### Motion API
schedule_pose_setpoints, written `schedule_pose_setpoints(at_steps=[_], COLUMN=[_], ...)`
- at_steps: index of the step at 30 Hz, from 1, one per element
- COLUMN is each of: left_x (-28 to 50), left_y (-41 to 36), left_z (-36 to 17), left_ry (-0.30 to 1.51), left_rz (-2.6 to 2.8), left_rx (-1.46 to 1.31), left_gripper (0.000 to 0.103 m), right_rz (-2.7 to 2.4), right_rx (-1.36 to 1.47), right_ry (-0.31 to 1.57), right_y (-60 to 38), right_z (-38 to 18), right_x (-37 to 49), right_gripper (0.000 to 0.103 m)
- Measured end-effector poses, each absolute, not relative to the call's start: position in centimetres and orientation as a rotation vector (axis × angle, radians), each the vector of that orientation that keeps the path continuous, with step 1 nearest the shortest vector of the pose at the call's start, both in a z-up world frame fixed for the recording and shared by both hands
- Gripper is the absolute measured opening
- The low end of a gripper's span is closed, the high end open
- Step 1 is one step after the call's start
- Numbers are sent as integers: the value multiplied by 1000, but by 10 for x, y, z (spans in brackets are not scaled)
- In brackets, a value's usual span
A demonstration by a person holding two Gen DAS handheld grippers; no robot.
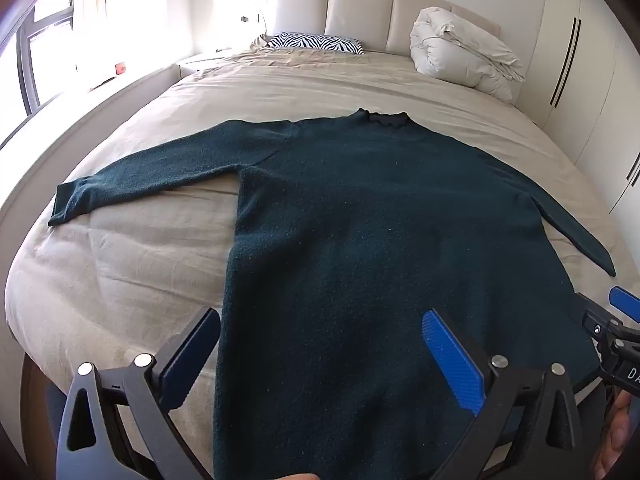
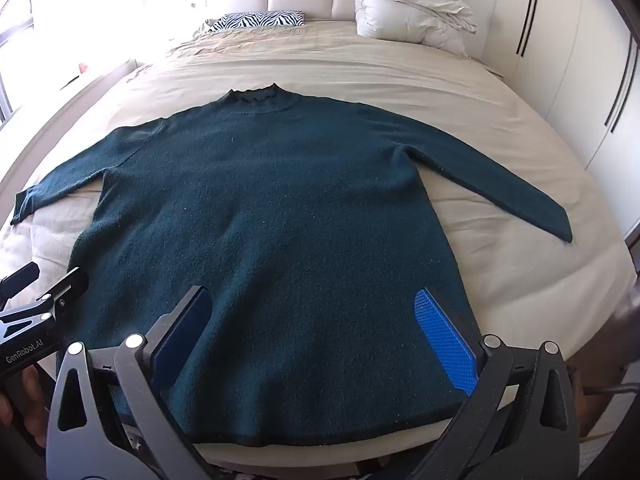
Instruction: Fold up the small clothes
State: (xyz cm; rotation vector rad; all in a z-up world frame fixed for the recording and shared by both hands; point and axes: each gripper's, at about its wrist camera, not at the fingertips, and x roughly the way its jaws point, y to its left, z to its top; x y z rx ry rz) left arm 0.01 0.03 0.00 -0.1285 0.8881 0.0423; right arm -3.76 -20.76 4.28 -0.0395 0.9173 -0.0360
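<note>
A dark green long-sleeved sweater (image 1: 380, 216) (image 2: 272, 208) lies flat on the bed, collar toward the headboard, both sleeves spread out sideways. My left gripper (image 1: 320, 328) hovers open above the sweater's lower left part, its blue pads wide apart with nothing between them. My right gripper (image 2: 312, 308) hangs open over the lower hem area, also holding nothing. The right gripper's fingers (image 1: 612, 320) show at the right edge of the left wrist view, and the left gripper's fingers (image 2: 60, 284) show at the left edge of the right wrist view.
The bed (image 1: 120, 264) (image 2: 520, 280) has a beige sheet. A zebra-print pillow (image 1: 316, 43) (image 2: 260, 20) and a rolled white duvet (image 1: 460, 48) (image 2: 412, 4) lie by the padded headboard. White wardrobe doors (image 2: 568, 60) stand on the right, a bright window (image 1: 44, 40) on the left.
</note>
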Motion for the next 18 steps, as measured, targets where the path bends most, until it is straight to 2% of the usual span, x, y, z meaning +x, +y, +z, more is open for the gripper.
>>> schedule_pose_setpoints(at_steps=[18], left_x=[-1], left_y=[-2], left_z=[-5], left_ry=[897], left_rz=[51], left_rx=[-125], left_gripper=[103], right_rz=[-34], right_rx=[-54], right_ry=[934], right_y=[-205], right_z=[35], right_x=[-36], right_gripper=[103])
